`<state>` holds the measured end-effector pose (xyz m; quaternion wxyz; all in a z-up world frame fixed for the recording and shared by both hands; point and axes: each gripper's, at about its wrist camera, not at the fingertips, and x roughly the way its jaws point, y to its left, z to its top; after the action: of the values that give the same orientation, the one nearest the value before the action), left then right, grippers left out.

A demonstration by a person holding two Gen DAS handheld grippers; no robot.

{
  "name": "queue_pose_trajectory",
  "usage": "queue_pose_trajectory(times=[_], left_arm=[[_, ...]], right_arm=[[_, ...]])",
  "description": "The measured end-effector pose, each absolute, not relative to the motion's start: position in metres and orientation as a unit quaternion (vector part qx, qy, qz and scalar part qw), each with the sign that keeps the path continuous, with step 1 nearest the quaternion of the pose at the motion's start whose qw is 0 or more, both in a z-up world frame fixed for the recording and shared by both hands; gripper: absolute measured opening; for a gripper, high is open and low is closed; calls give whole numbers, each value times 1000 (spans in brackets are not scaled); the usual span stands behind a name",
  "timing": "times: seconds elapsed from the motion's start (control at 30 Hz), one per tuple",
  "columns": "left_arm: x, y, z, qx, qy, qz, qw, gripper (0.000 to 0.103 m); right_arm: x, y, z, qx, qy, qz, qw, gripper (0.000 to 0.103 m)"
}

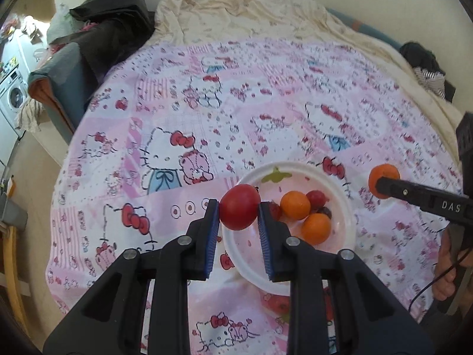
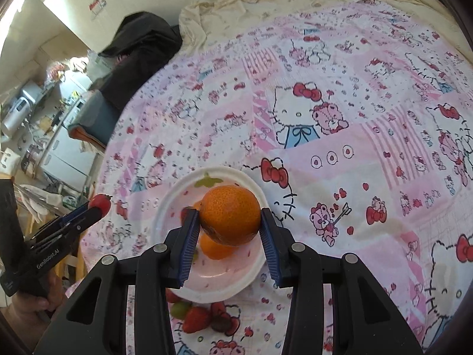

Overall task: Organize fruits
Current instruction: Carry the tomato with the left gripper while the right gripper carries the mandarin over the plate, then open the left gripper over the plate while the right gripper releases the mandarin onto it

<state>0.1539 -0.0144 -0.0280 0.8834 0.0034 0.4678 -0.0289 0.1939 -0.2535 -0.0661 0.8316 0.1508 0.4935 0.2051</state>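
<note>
My left gripper (image 1: 239, 207) is shut on a red fruit (image 1: 240, 207) and holds it over the left rim of a white plate (image 1: 346, 230). The plate holds two oranges (image 1: 295, 205), a small red fruit (image 1: 316, 198) and a dark one. My right gripper (image 2: 229, 216) is shut on an orange (image 2: 230, 214) above the same plate (image 2: 165, 207). In the left wrist view the right gripper (image 1: 381, 185) holds that orange (image 1: 384, 174) to the right of the plate. In the right wrist view the left gripper (image 2: 99, 205) shows with its red fruit (image 2: 100, 202) left of the plate.
A strawberry (image 2: 195, 319), a green grape (image 2: 180, 309) and a dark fruit (image 2: 221, 322) lie on the pink patterned cloth (image 2: 340, 148) near the plate's front edge. A dark garment (image 1: 112, 23) lies at the far left. A cream sheet (image 1: 251, 14) covers the back.
</note>
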Motion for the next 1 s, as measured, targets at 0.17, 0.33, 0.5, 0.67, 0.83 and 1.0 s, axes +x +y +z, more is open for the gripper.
queue_pose_trajectory(times=[0.17,0.33,0.5,0.67,0.83,1.0], left_arm=[[163,-19,-57,7,491,-32,871,23],[166,-25,-83,13,510,-42,859,23],[170,-27,-94,10,517,-45,855,23],[174,-26,-98,5,520,-44,853,24],[175,-29,-100,5,524,-51,850,24],[173,-33,-101,3,531,-63,845,25]], right_arm=[[209,-237,-87,124,518,208,821,43],[219,-220,-111,95,549,209,803,43],[226,-222,-131,104,578,201,784,44],[229,-226,-132,127,586,207,773,45],[229,-226,-132,130,587,206,772,45],[229,-225,-134,146,597,218,759,53]])
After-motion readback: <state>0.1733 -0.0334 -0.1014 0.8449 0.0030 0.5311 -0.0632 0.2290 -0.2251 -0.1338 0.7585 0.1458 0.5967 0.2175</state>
